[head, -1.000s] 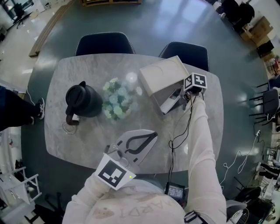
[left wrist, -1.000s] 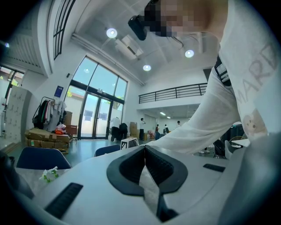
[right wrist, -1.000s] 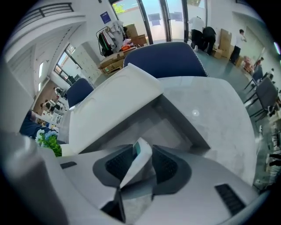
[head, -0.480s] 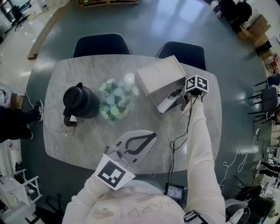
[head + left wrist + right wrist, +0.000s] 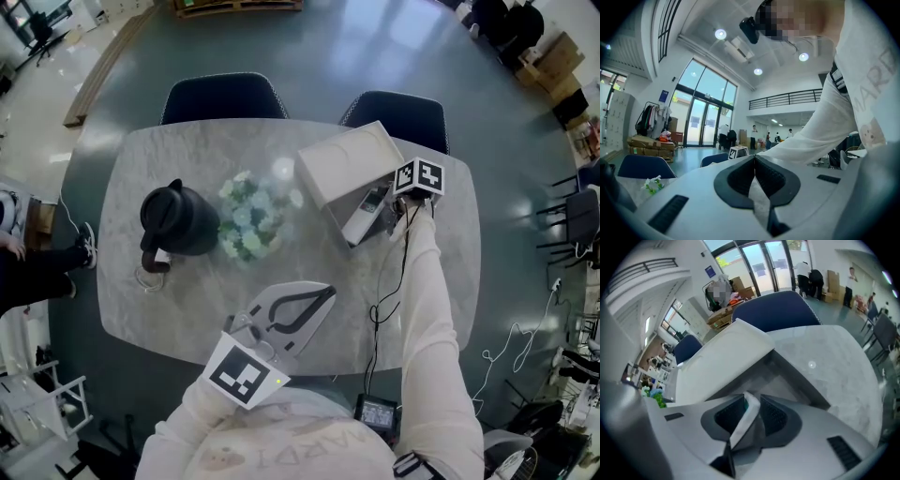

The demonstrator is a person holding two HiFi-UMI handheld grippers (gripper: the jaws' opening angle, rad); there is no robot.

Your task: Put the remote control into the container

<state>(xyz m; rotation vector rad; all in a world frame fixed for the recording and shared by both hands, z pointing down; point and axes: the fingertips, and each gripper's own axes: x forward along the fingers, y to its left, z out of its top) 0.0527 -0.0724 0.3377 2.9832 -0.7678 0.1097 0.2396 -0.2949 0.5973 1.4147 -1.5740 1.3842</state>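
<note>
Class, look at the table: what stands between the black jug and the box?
A bunch of pale flowers stands between the black jug and the box; the head view shows this.

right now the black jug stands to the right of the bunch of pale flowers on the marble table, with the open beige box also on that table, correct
Not quite. The head view shows the black jug standing to the left of the bunch of pale flowers, not to the right. The rest holds: both are on the marble table, and the open beige box is on it too.
</note>
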